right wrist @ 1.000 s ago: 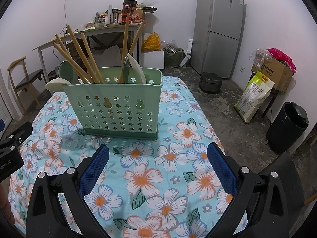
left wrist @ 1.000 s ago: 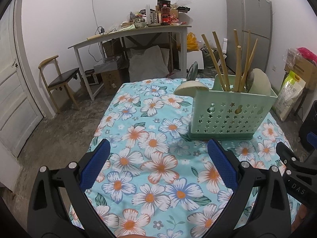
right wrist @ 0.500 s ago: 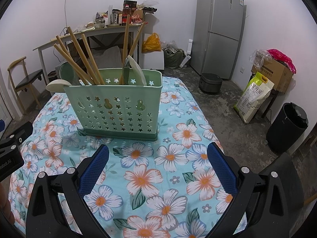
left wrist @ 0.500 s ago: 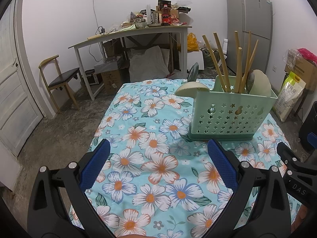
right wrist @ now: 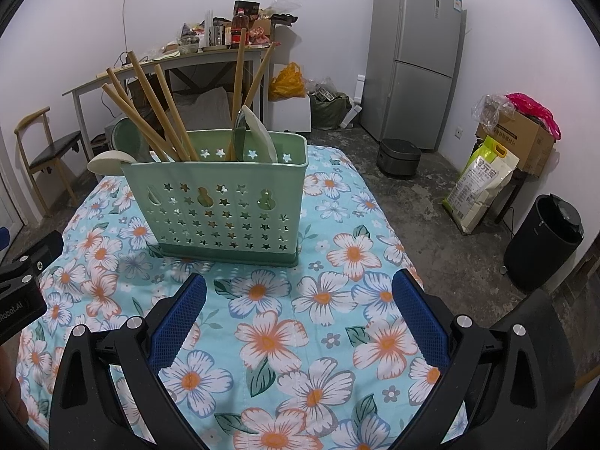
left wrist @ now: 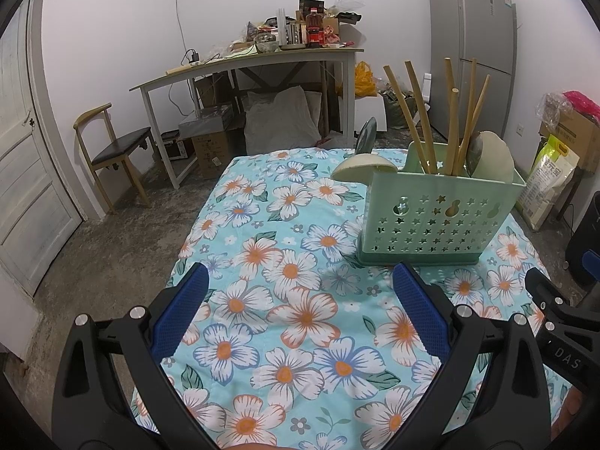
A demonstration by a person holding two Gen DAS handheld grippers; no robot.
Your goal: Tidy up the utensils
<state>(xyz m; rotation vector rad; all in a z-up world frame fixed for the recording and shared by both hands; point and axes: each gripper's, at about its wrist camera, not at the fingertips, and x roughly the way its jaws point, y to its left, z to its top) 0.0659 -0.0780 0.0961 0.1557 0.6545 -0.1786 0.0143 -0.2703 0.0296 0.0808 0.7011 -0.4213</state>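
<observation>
Left tongs (left wrist: 300,300): spread wide, nothing held; only flowered cloth is seen between the blue pads (left wrist: 180,315).
Right tongs (right wrist: 298,300): likewise spread and empty, held over the surface (right wrist: 337,322).
Caddy (right wrist: 225,210): a pale green perforated holder, stood upright on the surface; straight ahead of the right tongs and slightly to their left, ahead and to the right of the left tongs (left wrist: 435,221).
Utensils: wooden handles (right wrist: 150,108) are seen standing in the caddy, fanned out at a tilt; a pale spoon bowl (right wrist: 108,161) overhangs the caddy's left end, and another pale spoon (right wrist: 258,135) stands inside.
Left view only: a white door (left wrist: 26,172) far left of the tongs; the right tongs' black body (left wrist: 558,322) at the right edge.
Right view only: a black bin (right wrist: 543,240) and a dark cooker (right wrist: 399,155) on the floor to the right; the left tongs' body (right wrist: 22,285) and part of a hand (right wrist: 9,393) at the left edge.
Both views: a cluttered desk (left wrist: 262,60), a chair (left wrist: 112,150) and a grey fridge (right wrist: 416,56) beyond the surface.
</observation>
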